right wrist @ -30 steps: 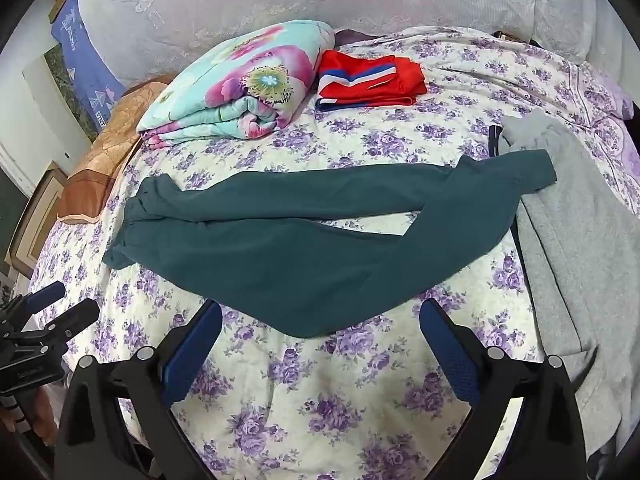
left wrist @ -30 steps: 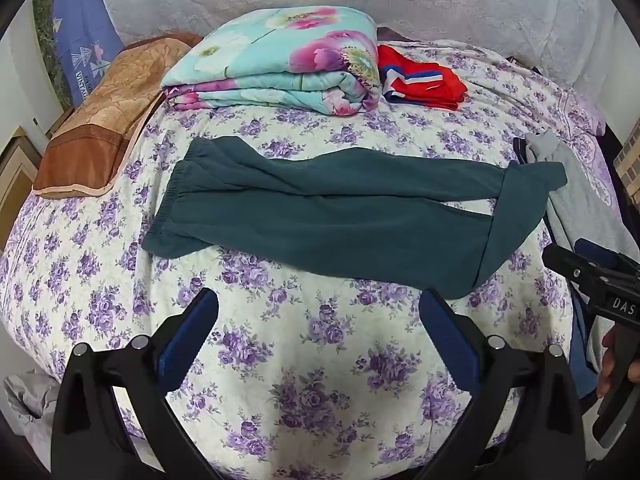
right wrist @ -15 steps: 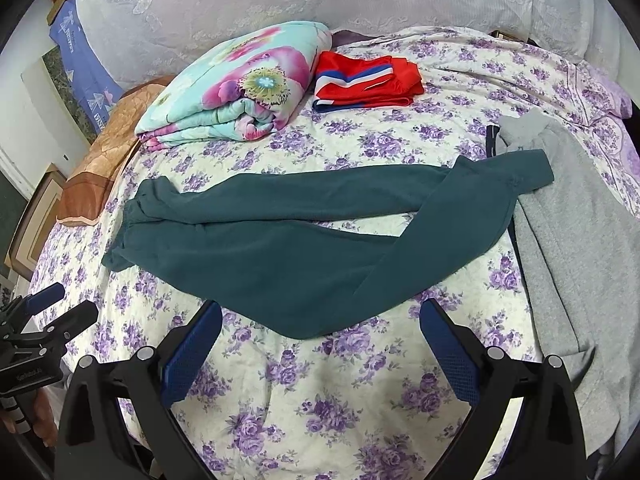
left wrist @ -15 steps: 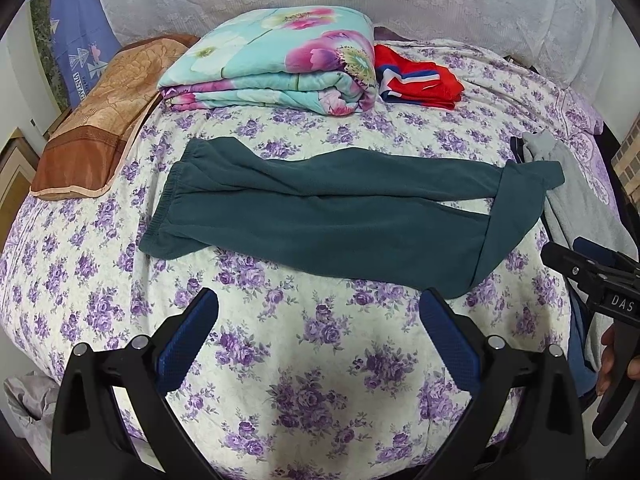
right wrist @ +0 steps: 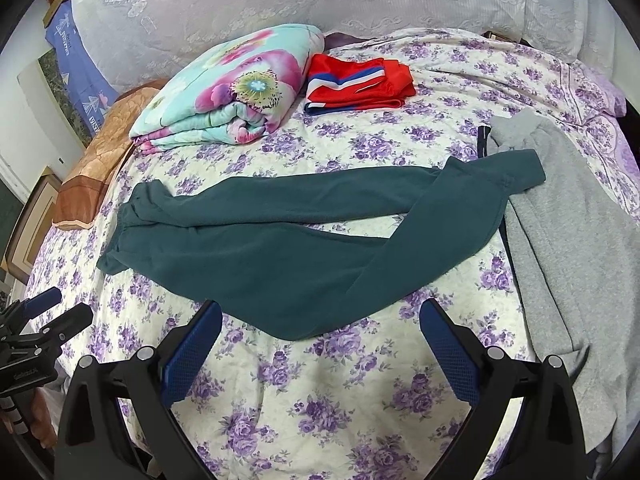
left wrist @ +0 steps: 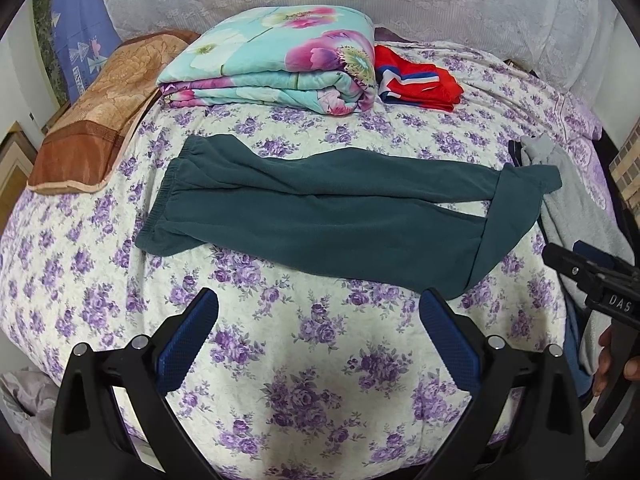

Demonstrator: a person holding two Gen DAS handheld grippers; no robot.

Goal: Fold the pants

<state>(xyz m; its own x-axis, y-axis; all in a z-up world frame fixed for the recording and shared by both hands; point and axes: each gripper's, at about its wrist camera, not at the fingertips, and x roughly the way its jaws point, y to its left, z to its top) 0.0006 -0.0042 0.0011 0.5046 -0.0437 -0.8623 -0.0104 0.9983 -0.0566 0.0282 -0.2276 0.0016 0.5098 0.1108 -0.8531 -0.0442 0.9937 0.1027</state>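
Note:
Dark green pants [left wrist: 328, 216] [right wrist: 280, 248] lie flat across the bed, waistband at the left, legs running right, with the near leg's end bent back toward the cuffs. My left gripper [left wrist: 318, 320] hovers open over the floral sheet just short of the pants' near edge. My right gripper [right wrist: 320, 328] is open too, its blue pads on either side of the near fold of the pants, above it. Each gripper shows at the edge of the other's view: the right gripper [left wrist: 576, 264] and the left gripper [right wrist: 52, 312].
A folded floral quilt [left wrist: 276, 64] and a folded red garment [left wrist: 416, 80] lie at the back of the bed. A grey garment [right wrist: 560, 216] lies at the right, touching the pants' cuffs. A brown pillow [left wrist: 96, 120] sits far left. The bed [left wrist: 320, 380] drops away in front.
Both cameras have drifted slightly back and up, so the pants sit a little lower in view. The pants have not moved, and both grippers stay open.

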